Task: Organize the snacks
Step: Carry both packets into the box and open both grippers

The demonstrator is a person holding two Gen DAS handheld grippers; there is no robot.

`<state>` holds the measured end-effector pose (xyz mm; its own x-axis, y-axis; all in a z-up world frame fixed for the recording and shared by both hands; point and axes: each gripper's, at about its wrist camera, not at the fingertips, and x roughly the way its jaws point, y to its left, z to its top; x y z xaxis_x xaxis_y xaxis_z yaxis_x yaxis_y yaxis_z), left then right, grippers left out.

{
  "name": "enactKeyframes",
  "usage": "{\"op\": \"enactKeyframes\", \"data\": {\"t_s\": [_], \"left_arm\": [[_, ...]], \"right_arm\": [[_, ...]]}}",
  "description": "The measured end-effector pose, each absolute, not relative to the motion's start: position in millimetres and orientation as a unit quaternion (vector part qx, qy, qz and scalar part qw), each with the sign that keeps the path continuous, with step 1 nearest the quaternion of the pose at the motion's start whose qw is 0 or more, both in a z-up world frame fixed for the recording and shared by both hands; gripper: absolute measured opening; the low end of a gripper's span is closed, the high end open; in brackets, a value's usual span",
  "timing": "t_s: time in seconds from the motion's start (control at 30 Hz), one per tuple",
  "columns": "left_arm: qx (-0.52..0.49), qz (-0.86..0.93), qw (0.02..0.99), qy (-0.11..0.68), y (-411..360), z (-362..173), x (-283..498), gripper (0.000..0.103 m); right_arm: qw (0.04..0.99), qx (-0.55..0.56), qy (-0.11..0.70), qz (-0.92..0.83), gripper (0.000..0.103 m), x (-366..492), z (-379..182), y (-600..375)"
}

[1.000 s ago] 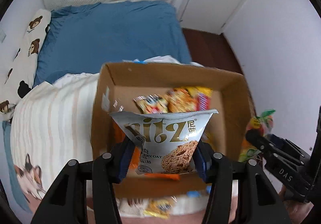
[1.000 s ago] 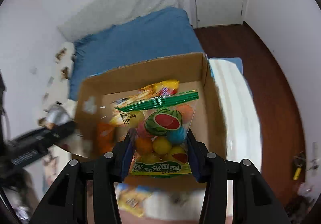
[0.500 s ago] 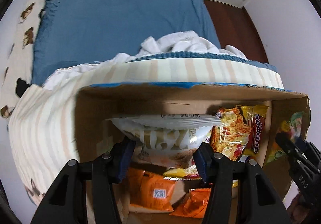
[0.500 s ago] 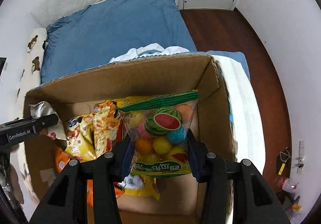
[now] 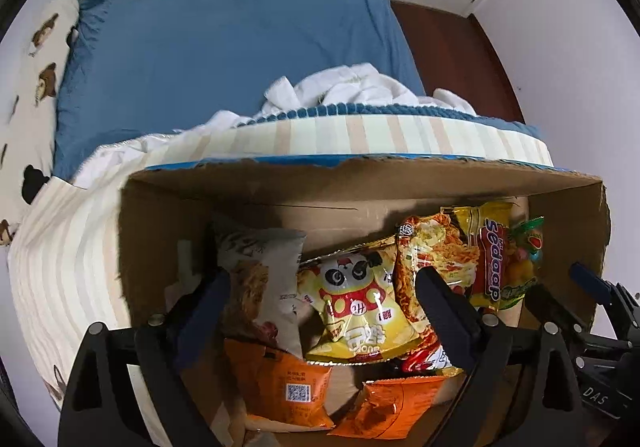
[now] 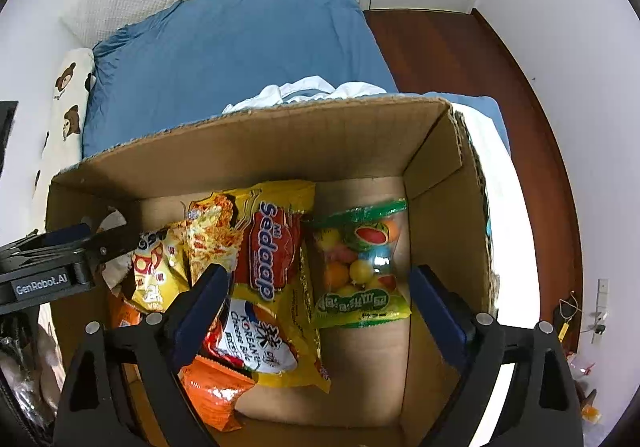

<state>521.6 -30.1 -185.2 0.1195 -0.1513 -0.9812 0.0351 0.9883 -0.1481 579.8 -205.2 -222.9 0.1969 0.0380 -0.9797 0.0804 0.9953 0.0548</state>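
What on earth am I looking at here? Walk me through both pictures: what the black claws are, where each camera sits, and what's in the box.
There is no robot arm here. A person holds a two-finger claw in each hand, and a wide-angle camera on each claw looks forward along its fingers, which is why the pictures bulge.

One picture is from the left claw, the other from the right claw. Both point down into a cardboard box sitting on a bed with a blue cover.

In the box lie snack packets: a white cookie bag, a yellow panda packet, a Sedaap noodle packet, orange packets and a bag of fruit-shaped candy.

Neither claw holds anything: both sets of jaws are opening, with the cookie bag and the candy bag lying loose below them.
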Motion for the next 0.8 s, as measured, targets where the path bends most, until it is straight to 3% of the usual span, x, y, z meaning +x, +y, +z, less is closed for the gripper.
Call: {"op": "enactKeyframes", "data": {"t_s": [0.8], "left_arm": [[-0.036, -0.051, 0.839, 0.541, -20.4, -100.2, 384.6, 0.095]], "right_arm": [[0.82, 0.041, 0.571, -0.001, 0.095, 469.8, -163.6, -182.4]]}}
